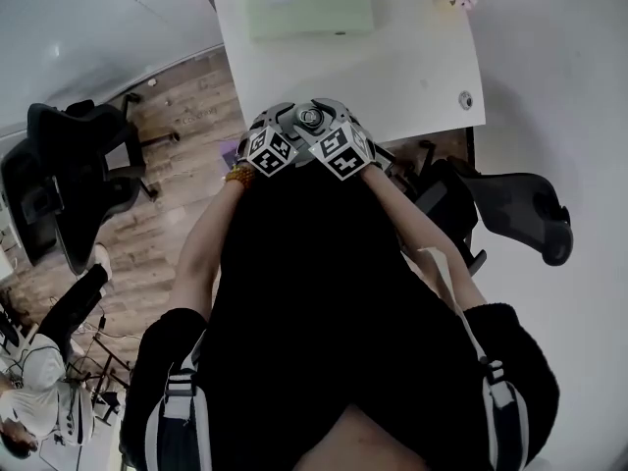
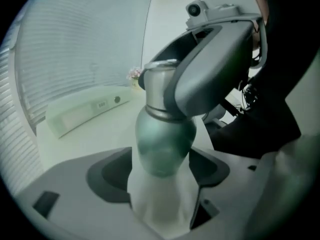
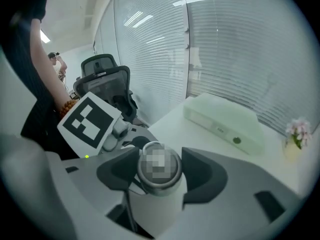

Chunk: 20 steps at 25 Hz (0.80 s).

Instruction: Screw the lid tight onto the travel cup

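I'm holding the travel cup point(image 2: 162, 139) by its green body, clamped in the jaws of the left gripper point(image 2: 160, 171), at the near edge of the white worktop point(image 1: 412, 67). The jaws of the right gripper point(image 3: 160, 171) are pressing on both sides of the silver lid point(image 3: 159, 166) on its neck.

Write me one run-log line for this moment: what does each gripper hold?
left gripper: shut on travel cup body | right gripper: shut on lid | lid: sits on travel cup | tightness: cannot tell
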Motion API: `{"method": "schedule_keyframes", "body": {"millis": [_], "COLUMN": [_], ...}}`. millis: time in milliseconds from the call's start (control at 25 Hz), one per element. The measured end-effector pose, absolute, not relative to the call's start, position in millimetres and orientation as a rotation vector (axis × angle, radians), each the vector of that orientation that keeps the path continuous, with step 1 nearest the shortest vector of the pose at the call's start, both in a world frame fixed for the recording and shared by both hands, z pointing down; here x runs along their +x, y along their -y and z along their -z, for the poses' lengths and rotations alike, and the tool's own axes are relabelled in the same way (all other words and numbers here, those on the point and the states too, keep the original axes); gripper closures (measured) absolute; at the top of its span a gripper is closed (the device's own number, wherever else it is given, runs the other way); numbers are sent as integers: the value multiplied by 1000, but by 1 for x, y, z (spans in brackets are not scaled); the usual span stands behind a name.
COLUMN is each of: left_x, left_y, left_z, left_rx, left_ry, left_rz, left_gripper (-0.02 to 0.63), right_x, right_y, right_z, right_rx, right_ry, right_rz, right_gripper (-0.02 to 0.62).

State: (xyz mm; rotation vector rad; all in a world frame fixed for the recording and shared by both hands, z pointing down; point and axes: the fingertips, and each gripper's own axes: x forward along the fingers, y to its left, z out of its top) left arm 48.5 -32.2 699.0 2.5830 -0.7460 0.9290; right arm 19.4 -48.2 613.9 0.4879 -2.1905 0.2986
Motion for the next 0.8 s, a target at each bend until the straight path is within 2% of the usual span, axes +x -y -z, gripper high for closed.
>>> {"method": "schedule_keyframes", "body": {"millis": [120,280,680,800], "left_x": [52,54,43,44], "left_y": [32,31,25,25], "left_z": [-701,-703,-705,-704], "left_rx": [2601,2655,2737,2750], "left_ry": [703,576,-321,-308], "left_rz": [-930,-957,-1336,-1329], "left_gripper": [273,273,270,249], "right_x": [18,18,3,3], "right_y": [48,44,27,24], "right_z": [-616,-616,-615,-614], "right_rx": [456,284,-254,-250], "right_ry": [2200,2221,2212,2209], "right_rz": [-277,-230,-24,43], "right_gripper": [328,328,328,325]}}
